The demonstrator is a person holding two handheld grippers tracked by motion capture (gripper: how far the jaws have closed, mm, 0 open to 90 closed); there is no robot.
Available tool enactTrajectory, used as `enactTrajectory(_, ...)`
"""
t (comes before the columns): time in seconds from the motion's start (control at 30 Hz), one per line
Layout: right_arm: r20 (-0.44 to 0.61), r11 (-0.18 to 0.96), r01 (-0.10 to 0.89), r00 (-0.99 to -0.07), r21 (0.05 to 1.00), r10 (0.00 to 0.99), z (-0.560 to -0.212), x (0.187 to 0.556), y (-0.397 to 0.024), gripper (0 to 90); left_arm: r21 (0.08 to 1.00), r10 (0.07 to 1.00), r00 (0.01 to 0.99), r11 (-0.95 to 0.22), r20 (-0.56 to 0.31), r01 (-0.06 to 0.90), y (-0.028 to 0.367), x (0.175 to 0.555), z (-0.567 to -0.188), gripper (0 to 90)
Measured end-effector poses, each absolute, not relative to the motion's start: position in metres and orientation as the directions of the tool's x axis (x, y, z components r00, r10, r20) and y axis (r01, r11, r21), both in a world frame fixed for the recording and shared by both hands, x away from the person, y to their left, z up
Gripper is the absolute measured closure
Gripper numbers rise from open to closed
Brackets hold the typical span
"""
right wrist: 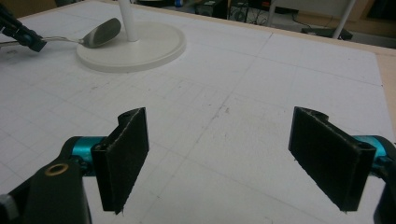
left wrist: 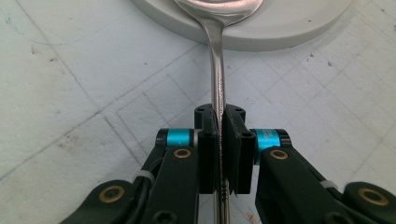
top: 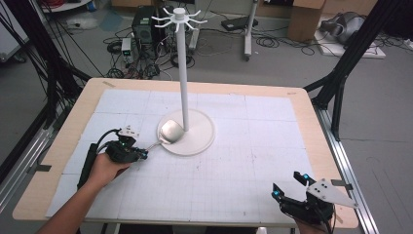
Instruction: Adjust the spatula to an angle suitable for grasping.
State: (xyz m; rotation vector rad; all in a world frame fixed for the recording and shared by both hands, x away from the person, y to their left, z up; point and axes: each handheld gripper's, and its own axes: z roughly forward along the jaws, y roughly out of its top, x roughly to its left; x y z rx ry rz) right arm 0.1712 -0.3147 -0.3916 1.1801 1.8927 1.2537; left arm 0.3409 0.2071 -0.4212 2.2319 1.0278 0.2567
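A metal spoon [top: 168, 131] lies with its bowl on the round white base [top: 199, 139] of a tall white stand [top: 183, 68] and its handle reaching left over the mat. My left gripper [top: 144, 153] is shut on the spoon's handle [left wrist: 217, 79]; in the left gripper view the pads [left wrist: 233, 140] press the thin handle from both sides. Near the table's front right corner my right gripper [top: 287, 187] stands open, with bare mat between its wide-apart pads [right wrist: 123, 158]. In the right gripper view the spoon [right wrist: 99, 33] and stand base [right wrist: 140, 44] show at the far left.
A white gridded mat [top: 234, 161] covers the wooden table [top: 302, 102]. The stand's top carries several hooks [top: 178, 17]. Black frame legs stand at both sides of the table. Cables and equipment lie on the floor behind.
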Motion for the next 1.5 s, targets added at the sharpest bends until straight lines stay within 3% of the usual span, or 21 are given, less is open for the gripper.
enactTrajectory(0.37, 0.010, 0.167, 0.359, -0.443, 0.918, 0.896, -0.392, 0.171, -0.315, 18.7, 0.660, 0.692, 0.717, -0.499, -0.086, 0.561, 0.207, 0.335, -0.418, 84.1)
enactTrajectory(0.67, 0.012, 0.165, 0.359, -0.443, 0.919, 0.896, -0.392, 0.171, -0.315, 18.7, 0.692, 0.595, 0.799, -0.544, -0.081, 0.475, 0.198, 0.321, -0.414, 84.1)
enactTrajectory(1.5, 0.012, 0.167, 0.359, -0.447, 0.918, 0.894, -0.392, 0.173, -0.314, 18.7, 0.703, 0.300, 0.952, -0.666, -0.055, 0.250, 0.095, 0.294, -0.420, 83.9)
